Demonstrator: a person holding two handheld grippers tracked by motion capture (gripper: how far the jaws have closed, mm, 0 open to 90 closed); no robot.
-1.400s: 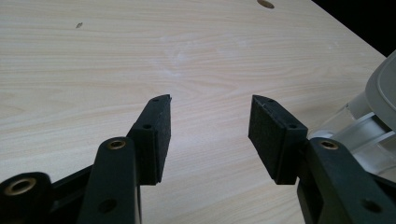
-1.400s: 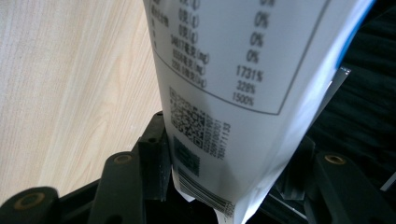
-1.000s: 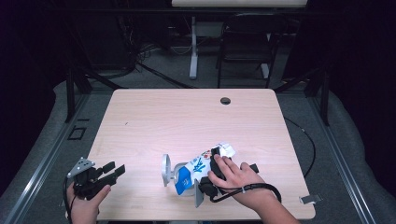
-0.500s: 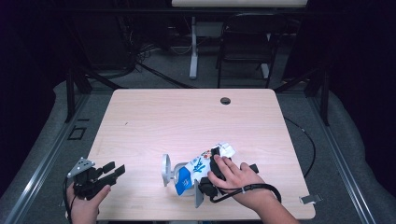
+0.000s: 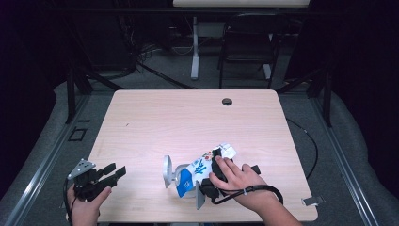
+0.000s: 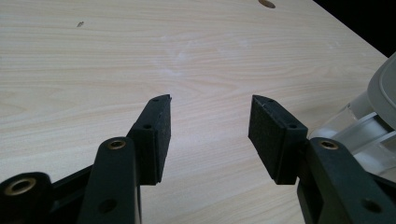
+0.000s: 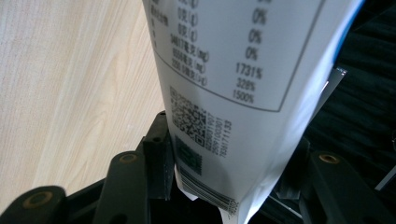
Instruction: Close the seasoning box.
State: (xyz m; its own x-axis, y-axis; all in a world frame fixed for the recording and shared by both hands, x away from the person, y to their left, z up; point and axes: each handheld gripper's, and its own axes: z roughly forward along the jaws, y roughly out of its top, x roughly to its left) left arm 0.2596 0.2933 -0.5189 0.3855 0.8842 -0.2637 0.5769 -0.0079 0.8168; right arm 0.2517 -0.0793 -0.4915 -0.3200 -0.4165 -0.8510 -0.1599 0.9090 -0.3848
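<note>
A white and blue pouch (image 5: pixel 200 168) lies tilted near the table's front edge, its crimped end (image 5: pixel 227 150) pointing up and right. My right gripper (image 5: pixel 209 175) is under a hand and shut on the pouch. In the right gripper view the pouch's printed label side (image 7: pixel 219 88) stands between the jaws and the left pad (image 7: pixel 160 154) presses its edge. Beside the pouch's blue end lies a clear container with a grey round lid (image 5: pixel 167 170), seen also as a grey lid (image 6: pixel 383 86). My left gripper (image 5: pixel 116 169) sits at the front left corner, open (image 6: pixel 210 100), nothing between its pads.
The pale wooden table (image 5: pixel 188 117) has a dark round hole (image 5: pixel 227 101) near its far edge. A cable (image 5: pixel 308 141) trails off the right side. A chair (image 5: pixel 244 52) and stand legs are on the dark floor beyond.
</note>
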